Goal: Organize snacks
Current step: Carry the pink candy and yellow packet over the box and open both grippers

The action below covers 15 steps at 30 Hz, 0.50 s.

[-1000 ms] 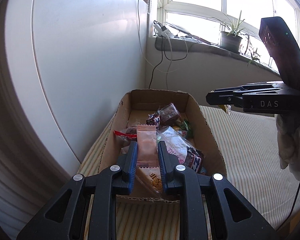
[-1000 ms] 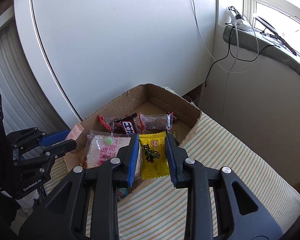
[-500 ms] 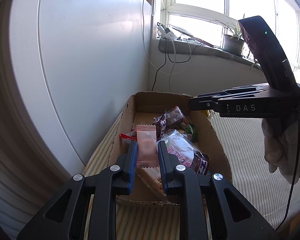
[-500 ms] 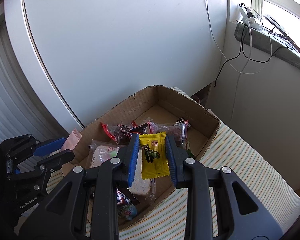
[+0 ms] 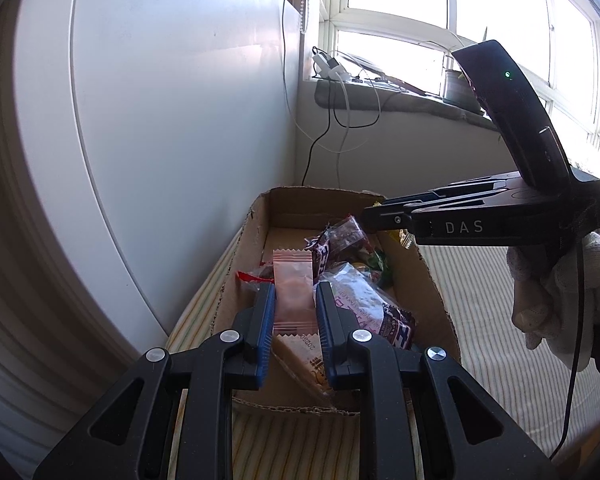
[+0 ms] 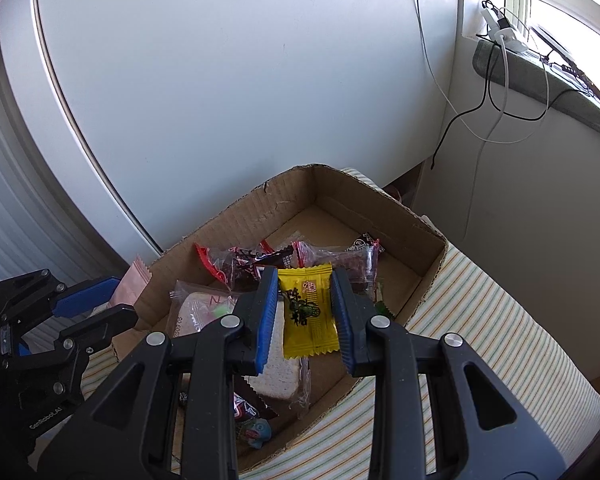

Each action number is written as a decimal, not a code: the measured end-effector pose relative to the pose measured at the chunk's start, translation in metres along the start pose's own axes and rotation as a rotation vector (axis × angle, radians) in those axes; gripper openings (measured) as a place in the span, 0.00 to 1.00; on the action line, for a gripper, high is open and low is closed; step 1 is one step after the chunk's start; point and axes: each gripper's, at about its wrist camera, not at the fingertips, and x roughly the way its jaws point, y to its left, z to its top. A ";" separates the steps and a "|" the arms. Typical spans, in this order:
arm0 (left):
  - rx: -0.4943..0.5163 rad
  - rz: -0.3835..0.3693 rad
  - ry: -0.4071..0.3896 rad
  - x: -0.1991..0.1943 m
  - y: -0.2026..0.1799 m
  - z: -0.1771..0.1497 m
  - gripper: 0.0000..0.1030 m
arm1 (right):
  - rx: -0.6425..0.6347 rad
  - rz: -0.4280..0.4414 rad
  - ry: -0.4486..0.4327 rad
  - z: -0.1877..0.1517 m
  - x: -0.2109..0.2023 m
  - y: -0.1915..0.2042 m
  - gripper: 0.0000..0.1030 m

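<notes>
right wrist view is showing our right gripper (image 6: 304,312) clenched on a small yellow crinkle-edged candy packet (image 6: 309,312), hanging over the open brown cardboard box (image 6: 364,208) that sits on a striped cloth (image 6: 500,320). left wrist view is showing our left gripper (image 5: 294,312) gripping a pale pink flat sachet (image 5: 293,296) above the near end of the same box, where other wrapped snacks are lying in a loose pile. we are judging that both packets are waiting to be dropped in. to do this well, we are keeping each packet well inside the cardboard walls, lowering until it is near the pile, and only then letting go, one hand at a time. we are aiming the yellow one at the bare floor toward the far corner, so that nothing is sliding over the torn rim.
</notes>
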 end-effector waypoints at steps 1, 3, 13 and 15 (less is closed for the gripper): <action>-0.001 0.000 0.000 0.000 0.000 0.000 0.19 | 0.001 -0.001 0.000 0.000 0.000 0.000 0.27; -0.001 0.000 0.001 0.000 0.001 0.000 0.19 | 0.004 -0.002 0.000 0.000 0.001 -0.001 0.27; 0.000 0.000 0.002 0.001 -0.001 0.002 0.19 | -0.006 -0.002 -0.005 -0.001 -0.001 -0.001 0.28; 0.000 -0.001 0.002 0.002 -0.001 0.002 0.19 | -0.006 -0.003 -0.008 -0.001 -0.003 -0.001 0.31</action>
